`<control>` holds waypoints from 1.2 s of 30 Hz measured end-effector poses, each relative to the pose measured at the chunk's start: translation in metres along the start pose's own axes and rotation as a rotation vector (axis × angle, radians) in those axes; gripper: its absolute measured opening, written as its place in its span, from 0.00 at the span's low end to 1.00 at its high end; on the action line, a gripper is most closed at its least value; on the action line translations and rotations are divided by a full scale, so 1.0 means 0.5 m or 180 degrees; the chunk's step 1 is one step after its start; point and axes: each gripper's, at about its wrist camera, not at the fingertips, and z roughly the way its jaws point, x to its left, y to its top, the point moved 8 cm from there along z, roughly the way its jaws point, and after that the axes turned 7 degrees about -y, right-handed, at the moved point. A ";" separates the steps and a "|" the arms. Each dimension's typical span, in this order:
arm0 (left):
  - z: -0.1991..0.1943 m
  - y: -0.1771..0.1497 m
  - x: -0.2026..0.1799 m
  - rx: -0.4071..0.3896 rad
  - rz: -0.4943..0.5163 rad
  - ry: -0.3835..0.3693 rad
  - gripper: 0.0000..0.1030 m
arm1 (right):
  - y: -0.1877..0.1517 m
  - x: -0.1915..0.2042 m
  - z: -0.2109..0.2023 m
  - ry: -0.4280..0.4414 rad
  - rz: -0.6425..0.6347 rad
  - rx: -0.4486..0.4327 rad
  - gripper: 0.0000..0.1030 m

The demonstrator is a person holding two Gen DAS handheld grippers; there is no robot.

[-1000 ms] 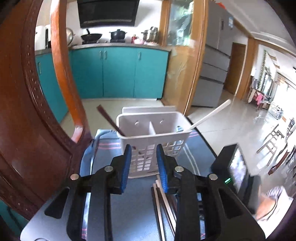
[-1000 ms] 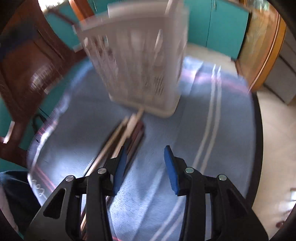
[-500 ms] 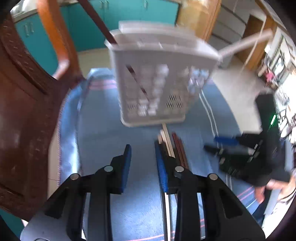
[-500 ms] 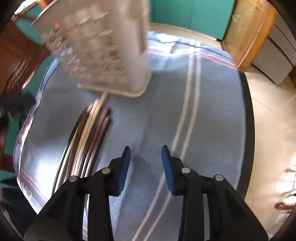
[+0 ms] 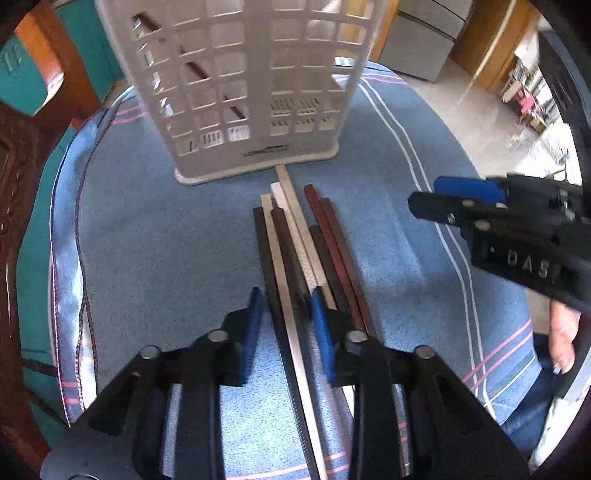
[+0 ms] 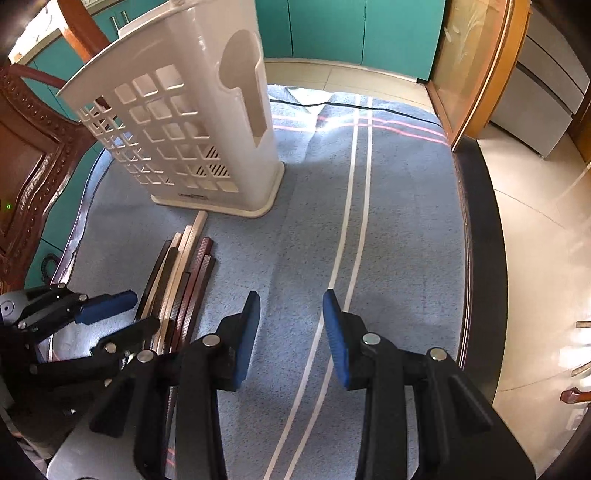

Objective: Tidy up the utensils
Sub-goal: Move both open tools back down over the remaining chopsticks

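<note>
A white lattice utensil holder stands upright on the blue cloth, with a dark chopstick leaning inside it. It also shows in the right wrist view. Several chopsticks, black, cream and dark red, lie in a bundle in front of it, also in the right wrist view. My left gripper is open low over the bundle, its jaws on either side of a black and a cream stick. My right gripper is open and empty over bare cloth, right of the bundle. It shows in the left wrist view.
The blue striped cloth covers a round table with a dark rim. A carved wooden chair stands at the left. Teal cabinets and tiled floor lie beyond.
My left gripper has dropped and moved in over the chopstick bundle, which now lies between its jaws. My right gripper has swung right and its jaws have opened a little wider.
</note>
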 end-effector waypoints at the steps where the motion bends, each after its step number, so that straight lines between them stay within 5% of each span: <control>1: -0.005 -0.001 0.009 -0.0001 -0.0049 0.0009 0.19 | -0.002 -0.002 0.000 0.0000 -0.0010 0.0004 0.36; 4: -0.019 -0.002 0.030 -0.0067 -0.0149 -0.0013 0.16 | -0.011 0.003 -0.007 -0.0009 -0.0023 0.0010 0.36; 5: -0.027 0.000 0.036 -0.0117 -0.0173 -0.0027 0.04 | -0.011 0.005 -0.008 -0.0009 -0.0028 0.0011 0.36; 12: -0.072 0.004 0.086 -0.0249 -0.0385 -0.0068 0.04 | -0.011 0.041 -0.001 0.0051 -0.0123 0.0027 0.36; 21: -0.055 -0.012 0.125 -0.0180 -0.0480 0.0114 0.26 | -0.024 0.138 0.018 0.0174 -0.0374 0.0071 0.36; 24: -0.049 -0.010 0.132 -0.0167 -0.0516 0.0136 0.27 | -0.027 0.154 0.016 0.0182 -0.0404 0.0062 0.35; 25: -0.055 -0.015 0.127 -0.0161 -0.0526 0.0144 0.27 | -0.032 0.160 0.016 0.0245 -0.0451 0.0108 0.23; 27: -0.052 -0.014 0.132 -0.0156 -0.0532 0.0141 0.27 | -0.038 0.167 0.010 0.0311 -0.0511 0.0119 0.23; 29: -0.053 -0.012 0.133 -0.0163 -0.0521 0.0130 0.27 | -0.035 0.160 0.001 0.0334 -0.0510 0.0080 0.09; 36: -0.057 -0.022 0.094 -0.0145 -0.0430 0.0110 0.29 | -0.024 0.082 -0.009 0.0020 -0.0297 0.0101 0.05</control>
